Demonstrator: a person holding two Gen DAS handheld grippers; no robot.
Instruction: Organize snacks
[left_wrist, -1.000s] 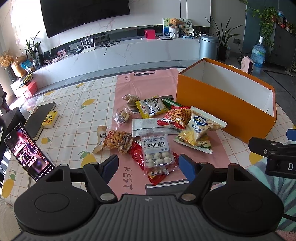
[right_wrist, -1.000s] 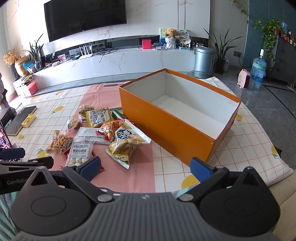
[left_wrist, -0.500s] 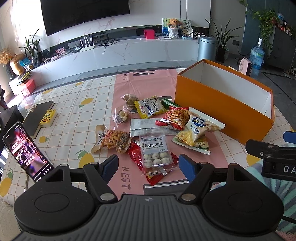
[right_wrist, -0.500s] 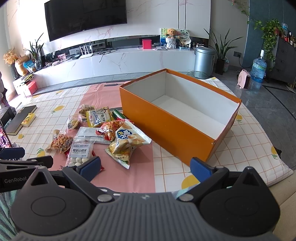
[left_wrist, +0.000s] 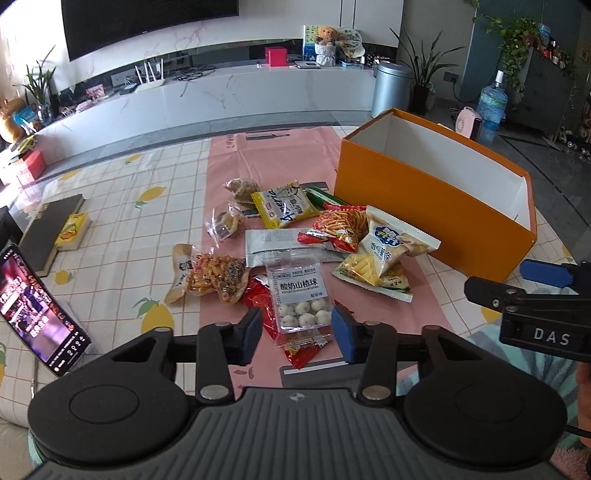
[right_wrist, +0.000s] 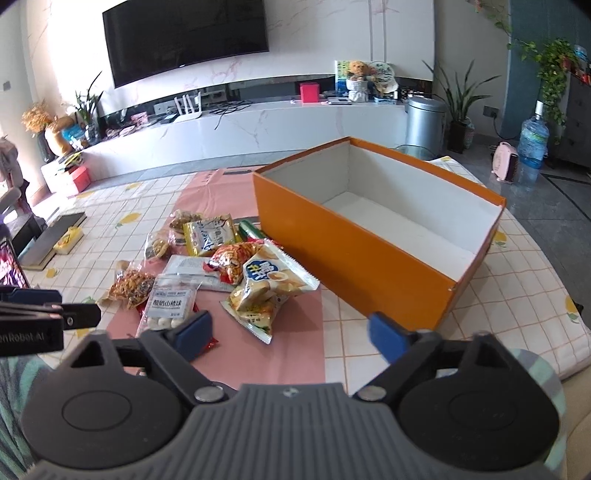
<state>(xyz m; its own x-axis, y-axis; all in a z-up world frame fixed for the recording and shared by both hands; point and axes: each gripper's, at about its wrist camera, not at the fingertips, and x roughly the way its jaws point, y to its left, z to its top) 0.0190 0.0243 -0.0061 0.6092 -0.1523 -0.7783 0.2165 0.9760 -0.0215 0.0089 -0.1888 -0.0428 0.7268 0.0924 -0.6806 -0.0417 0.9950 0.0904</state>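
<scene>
Step in hand: approach for the first pick. The box (right_wrist: 354, 254) stands empty on the table (left_wrist: 122, 221), right of the snack pile. Left gripper (left_wrist: 297, 330) jaws are spread, flanking the clear bag (left_wrist: 299, 291). Right gripper (right_wrist: 291, 332) jaws are spread, holding nothing. Next: lower, pinch the bag, carry it right into the box.

Orange box (right_wrist: 354, 254): matt card, plain white inside. Snack packets (left_wrist: 301, 291): glossy crinkled plastic film, some clear. Tablecloth (left_wrist: 122, 218): smooth printed sheet; gripper bodies ribbed matt plastic.
</scene>
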